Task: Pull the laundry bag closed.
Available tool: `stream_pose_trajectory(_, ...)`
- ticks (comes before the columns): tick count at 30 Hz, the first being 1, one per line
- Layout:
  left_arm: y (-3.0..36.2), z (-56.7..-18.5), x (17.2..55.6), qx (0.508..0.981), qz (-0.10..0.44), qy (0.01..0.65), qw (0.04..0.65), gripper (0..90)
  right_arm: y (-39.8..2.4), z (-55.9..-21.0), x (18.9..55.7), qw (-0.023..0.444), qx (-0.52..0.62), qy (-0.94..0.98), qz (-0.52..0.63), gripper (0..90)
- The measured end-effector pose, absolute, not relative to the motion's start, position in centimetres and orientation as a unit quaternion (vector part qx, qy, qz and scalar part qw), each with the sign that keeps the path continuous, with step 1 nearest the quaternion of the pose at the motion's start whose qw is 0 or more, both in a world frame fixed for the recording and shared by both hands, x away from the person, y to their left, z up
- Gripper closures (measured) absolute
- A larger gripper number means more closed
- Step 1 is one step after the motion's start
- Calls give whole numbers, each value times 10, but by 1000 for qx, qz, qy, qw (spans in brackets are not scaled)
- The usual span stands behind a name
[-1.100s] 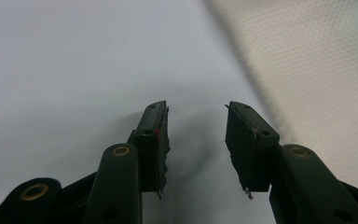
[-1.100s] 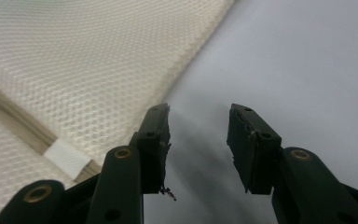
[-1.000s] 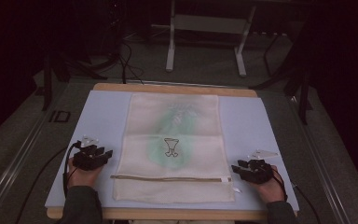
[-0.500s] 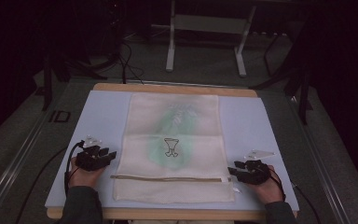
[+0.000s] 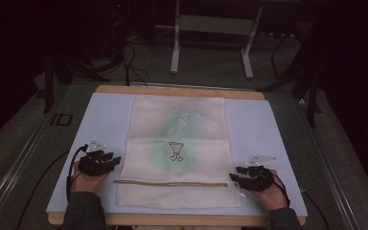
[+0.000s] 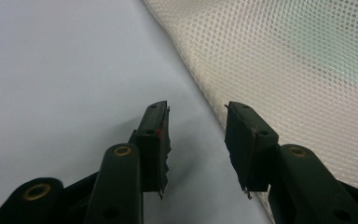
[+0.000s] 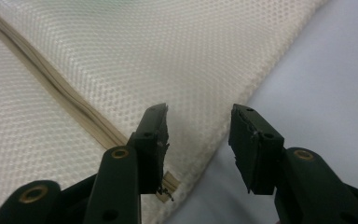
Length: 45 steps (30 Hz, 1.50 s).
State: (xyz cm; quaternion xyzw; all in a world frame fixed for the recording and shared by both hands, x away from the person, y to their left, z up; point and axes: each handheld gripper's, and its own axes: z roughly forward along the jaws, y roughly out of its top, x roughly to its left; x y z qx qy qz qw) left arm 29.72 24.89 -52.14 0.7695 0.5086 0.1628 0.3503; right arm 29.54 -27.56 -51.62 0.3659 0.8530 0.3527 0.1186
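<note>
Mesh bag [image 5: 178, 151], cream and flat, lies lengthwise down the middle of the pale blue mat [image 5: 263, 129], its near end close to the mat's front edge. A tan zipper [image 5: 170, 182] runs across the bag near that near end, and a small dark goblet-shaped mark [image 5: 174, 151] sits at the bag's centre over a faint green tint showing through the mesh.

At the bag's near right corner, just beside the zipper's end, rests the right gripper [image 5: 235, 176]. Its jaws have just been opening and now stand wide apart; in the right gripper view [image 7: 198, 128] they straddle the bag's edge without pressing on it, with the zipper [image 7: 56, 88] ending under one jaw.

At the bag's left edge, a little farther up than the zipper, sits the left gripper [image 5: 116, 159]. In the left gripper view [image 6: 196, 126] its jaws are released too, with bare mat [image 6: 51, 70] between them and the bag's mesh [image 6: 284, 56] under one jaw.

Beyond the mat, the wooden table [image 5: 172, 89] shows as a strip past the bag's far end, and a metal stand [image 5: 211, 28] rises from the dark floor behind it.
</note>
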Motion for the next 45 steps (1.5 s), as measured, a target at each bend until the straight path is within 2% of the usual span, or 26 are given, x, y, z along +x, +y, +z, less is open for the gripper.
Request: stream_pose_trajectory(45, 250, -518, 296, 766, 168, 511, 352, 595, -236, -507, 293, 92, 315, 866, 378, 557)
